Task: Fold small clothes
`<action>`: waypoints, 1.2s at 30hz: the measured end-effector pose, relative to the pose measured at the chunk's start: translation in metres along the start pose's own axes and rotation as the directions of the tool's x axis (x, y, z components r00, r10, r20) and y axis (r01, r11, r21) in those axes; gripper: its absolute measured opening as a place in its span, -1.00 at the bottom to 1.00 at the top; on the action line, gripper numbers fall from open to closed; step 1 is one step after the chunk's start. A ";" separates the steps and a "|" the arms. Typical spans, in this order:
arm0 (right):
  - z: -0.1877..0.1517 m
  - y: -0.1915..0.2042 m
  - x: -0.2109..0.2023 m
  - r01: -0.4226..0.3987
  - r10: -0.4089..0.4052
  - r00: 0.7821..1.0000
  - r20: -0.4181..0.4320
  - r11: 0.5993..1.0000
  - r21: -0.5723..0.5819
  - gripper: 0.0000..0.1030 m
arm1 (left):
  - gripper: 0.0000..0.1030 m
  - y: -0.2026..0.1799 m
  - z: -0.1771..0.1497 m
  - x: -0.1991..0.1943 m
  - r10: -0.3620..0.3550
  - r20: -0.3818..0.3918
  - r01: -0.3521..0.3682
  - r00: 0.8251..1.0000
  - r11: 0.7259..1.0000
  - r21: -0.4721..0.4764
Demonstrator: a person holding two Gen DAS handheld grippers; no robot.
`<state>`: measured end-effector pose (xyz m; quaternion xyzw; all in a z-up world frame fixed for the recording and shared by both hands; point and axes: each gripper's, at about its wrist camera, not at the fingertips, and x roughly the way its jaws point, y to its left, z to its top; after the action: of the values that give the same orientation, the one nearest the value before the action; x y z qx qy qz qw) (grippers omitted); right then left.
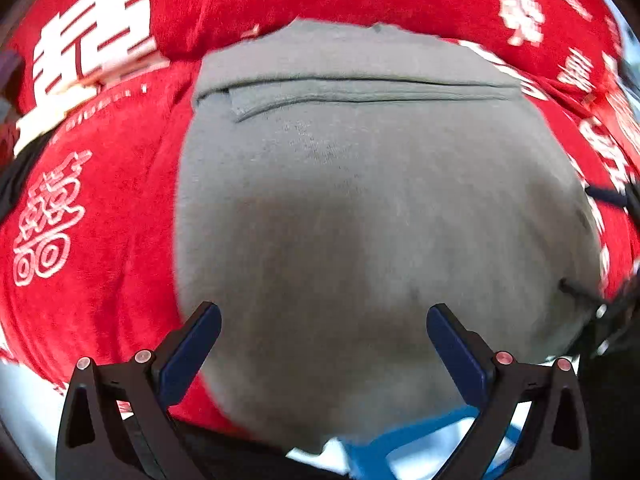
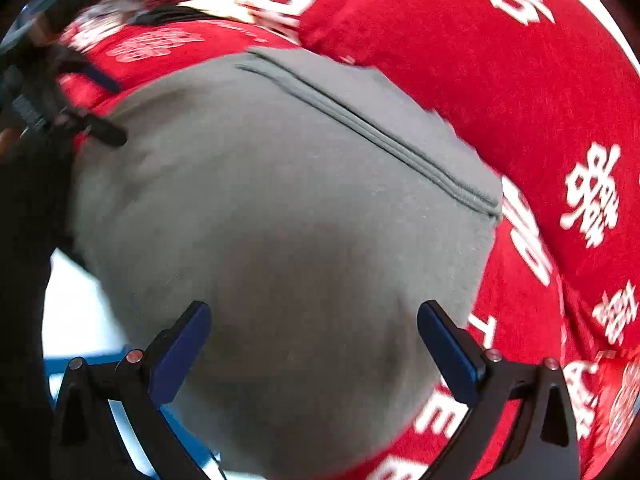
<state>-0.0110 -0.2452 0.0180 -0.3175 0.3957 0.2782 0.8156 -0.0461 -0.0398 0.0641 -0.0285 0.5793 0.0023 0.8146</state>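
Left wrist view shows the left gripper (image 1: pixel 324 344) with its jaws spread wide and empty, low over a grey garment (image 1: pixel 360 200) that lies flat on a red cloth (image 1: pixel 92 200) printed with white characters. The right gripper (image 2: pixel 314 344) is likewise spread over the same garment. The garment looks soft, light and limp, so it would sag if lifted; its stitched hem (image 1: pixel 360 92), on the garment's far side, seems the firmest place to pinch.

My fisheye views bulge hard at their dark rims; motion blur smears the white-printed red cloth (image 1: pixel 92 208), and a soft shadow pools on the grey knitted garment (image 2: pixel 280 200).
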 end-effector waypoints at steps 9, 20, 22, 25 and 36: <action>-0.063 -0.013 -0.008 -0.012 0.020 0.999 -0.043 0.984 0.180 0.98 | 1.00 0.006 -0.036 0.020 0.020 -0.073 -0.024 0.997 0.998 -0.062; -0.111 -0.069 -0.021 -0.211 0.292 0.956 -0.035 0.763 0.611 0.95 | 1.00 0.083 -0.070 0.032 -0.118 -0.145 0.040 0.982 0.891 -0.453; -0.104 -0.060 -0.022 -0.199 0.272 0.962 -0.040 0.789 0.581 0.88 | 1.00 0.079 -0.071 0.032 -0.119 -0.141 0.046 0.983 0.899 -0.435; -0.093 -0.046 -0.026 -0.278 0.331 0.944 0.001 0.791 0.545 0.60 | 1.00 0.063 -0.072 0.035 -0.182 -0.141 0.112 0.973 0.908 -0.405; -0.097 -0.038 -0.017 -0.244 0.350 0.934 -0.068 0.768 0.592 0.10 | 0.89 0.069 -0.070 0.052 -0.222 -0.181 0.136 0.958 0.908 -0.396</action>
<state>-0.0383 -0.3448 -0.0037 -0.0130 0.5759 0.2428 0.7805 -0.0974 0.0238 -0.0107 -0.2390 0.6499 0.0362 0.7206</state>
